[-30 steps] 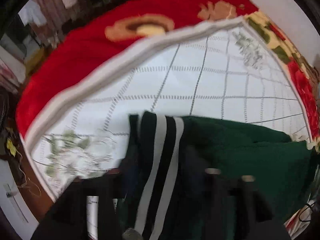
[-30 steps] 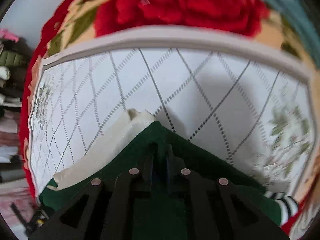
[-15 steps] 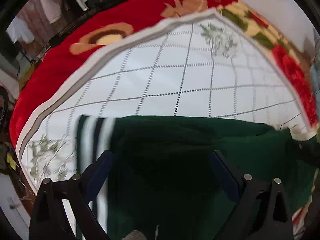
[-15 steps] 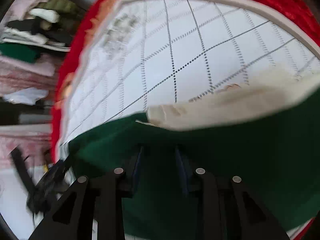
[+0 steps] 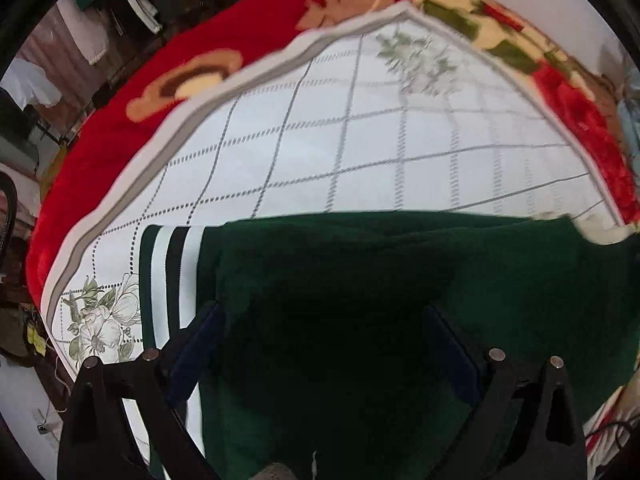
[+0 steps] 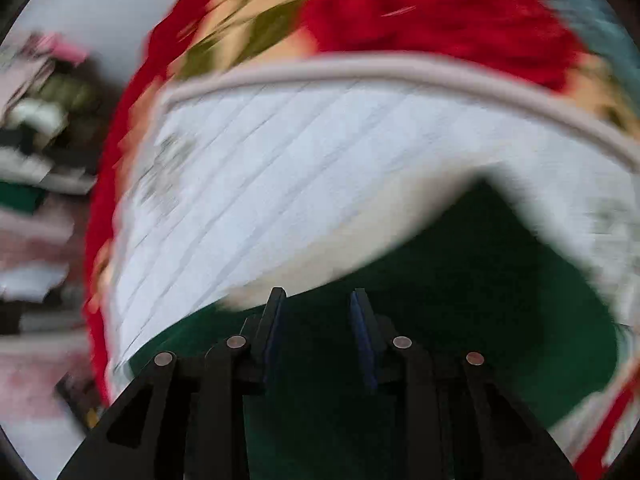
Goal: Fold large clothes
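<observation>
Green knit garment (image 5: 400, 280) flat on white grid-quilted cover (image 5: 320, 140), over plush red floral blanket (image 5: 120, 128).
Left gripper (image 5: 320, 344): jaws wide apart above garment, gripping nothing; striped rib hem (image 5: 172, 276) beside. Right gripper (image 6: 318, 328): jaws partly parted, garment below unpinched; view blurred.

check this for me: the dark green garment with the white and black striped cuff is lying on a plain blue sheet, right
Not quite. The left wrist view shows the green garment and its striped cuff lying on a white sheet with a grey grid and flower prints, not a plain blue one.
</observation>
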Demonstrator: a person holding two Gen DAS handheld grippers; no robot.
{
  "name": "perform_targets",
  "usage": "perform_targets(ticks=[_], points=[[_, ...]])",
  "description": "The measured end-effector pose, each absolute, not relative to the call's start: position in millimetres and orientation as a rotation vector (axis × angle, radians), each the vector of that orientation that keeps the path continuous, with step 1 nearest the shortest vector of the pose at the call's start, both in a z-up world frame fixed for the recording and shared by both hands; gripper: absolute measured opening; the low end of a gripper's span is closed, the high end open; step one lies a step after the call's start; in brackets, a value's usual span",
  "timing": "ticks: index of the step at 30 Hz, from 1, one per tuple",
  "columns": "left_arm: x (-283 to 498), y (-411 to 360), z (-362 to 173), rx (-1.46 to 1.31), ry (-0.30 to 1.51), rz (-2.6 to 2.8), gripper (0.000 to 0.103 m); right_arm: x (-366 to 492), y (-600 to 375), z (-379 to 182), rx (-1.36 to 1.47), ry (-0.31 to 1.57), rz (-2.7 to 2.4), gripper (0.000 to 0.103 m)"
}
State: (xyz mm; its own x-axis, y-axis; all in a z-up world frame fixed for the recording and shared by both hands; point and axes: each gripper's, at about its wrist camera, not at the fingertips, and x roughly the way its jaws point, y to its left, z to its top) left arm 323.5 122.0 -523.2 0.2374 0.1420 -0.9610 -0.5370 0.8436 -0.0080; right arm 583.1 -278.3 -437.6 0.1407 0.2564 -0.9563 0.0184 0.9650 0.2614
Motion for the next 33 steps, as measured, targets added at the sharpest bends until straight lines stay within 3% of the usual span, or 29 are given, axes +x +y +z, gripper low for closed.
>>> perform_targets(ticks=[8, 14, 16, 17, 18, 20, 22, 24, 29, 33], points=[[384.7, 88.3, -557.0, -0.351, 1.284, 0.465, 0.100, 628.4, -325.8, -544.2, 0.308, 1.582, 0.033, 0.035], [368.3, 75.1, -518.5, -0.374, 1.210, 0.422, 0.100, 595.4, -334.6, -485.3, 0.239, 1.448, 0.174, 0.037], [353.5, 67.3, -509.5, -0.367, 1.207, 0.408, 0.100, 571.7, -351.4, -459.4, 0.311, 1.349, 0.258, 0.047], [346.5, 64.3, -507.8, -0.370, 1.212, 0.405, 0.100, 553.6, -363.0, -444.4, 0.379, 1.274, 0.325, 0.058], [338.3, 62.0, -506.5, -0.374, 1.218, 0.409, 0.100, 541.2, -371.1, -437.5, 0.445, 1.230, 0.357, 0.063], [313.2, 58.5, -505.7, -0.384, 1.241, 0.442, 0.100, 524.5, -387.2, -437.6, 0.665, 1.189, 0.457, 0.063], [289.5, 58.6, -508.3, -0.403, 1.269, 0.497, 0.100, 512.3, -391.0, -460.5, 0.881, 1.274, 0.529, 0.063], [256.0, 62.0, -514.1, -0.451, 1.311, 0.569, 0.100, 500.6, -387.1, -476.9, 0.911, 1.330, 0.510, 0.063], [193.5, 88.8, -538.4, -0.531, 1.419, 0.747, 0.100, 471.8, -349.9, -510.0, 0.783, 1.517, 0.512, 0.063], [197.0, 131.0, -533.4, -0.528, 1.353, 0.815, 0.100, 463.1, -313.2, -525.1, 0.590, 1.625, 0.497, 0.063]])
